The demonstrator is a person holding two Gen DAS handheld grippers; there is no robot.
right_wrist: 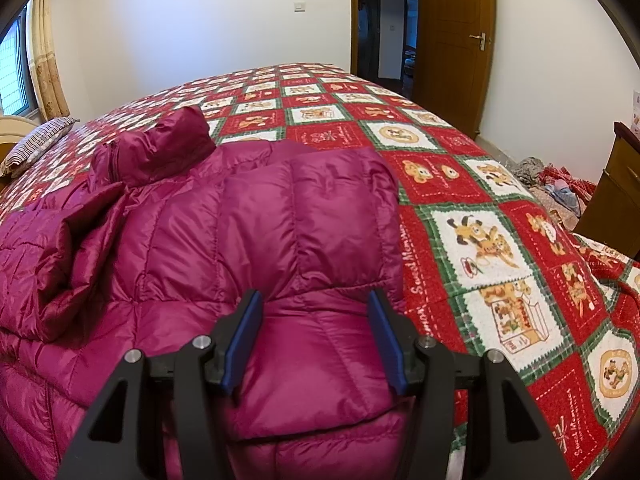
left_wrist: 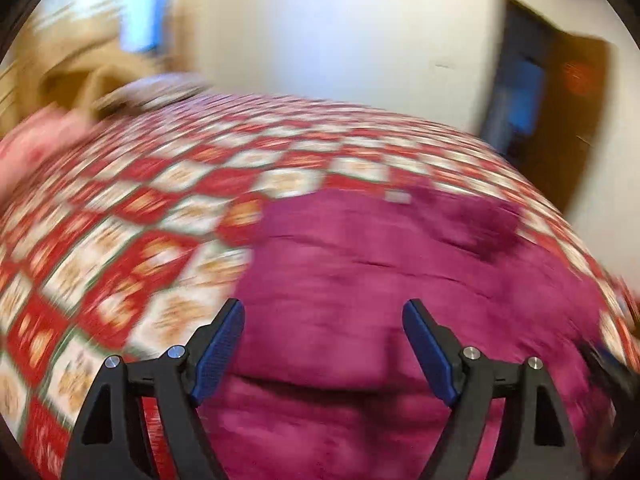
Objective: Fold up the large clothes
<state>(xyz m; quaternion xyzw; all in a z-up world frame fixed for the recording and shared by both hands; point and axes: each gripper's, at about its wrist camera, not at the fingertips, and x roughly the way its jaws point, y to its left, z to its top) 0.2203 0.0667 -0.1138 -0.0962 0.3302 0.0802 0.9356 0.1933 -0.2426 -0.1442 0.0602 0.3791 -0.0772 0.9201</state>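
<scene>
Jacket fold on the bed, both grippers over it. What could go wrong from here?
1. The right gripper straddles a puffy fold of the jacket; whether it pinches is unclear, and slick fabric may slip out.
2. The left gripper is open and holds nothing, and its view is blurred, so the next grab may miss the edge.
3. The hood and bunched sleeve lie loose and could spoil the fold.

The left wrist view is smeared by heavy motion blur; only its claw (left_wrist: 323,354) stays crisp. The right wrist view is sharp and evenly lit, with soft daylight from the window (right_wrist: 12,68) at 9 o'clock. Both bend strongly toward dark, vignetted fisheye corners.
</scene>
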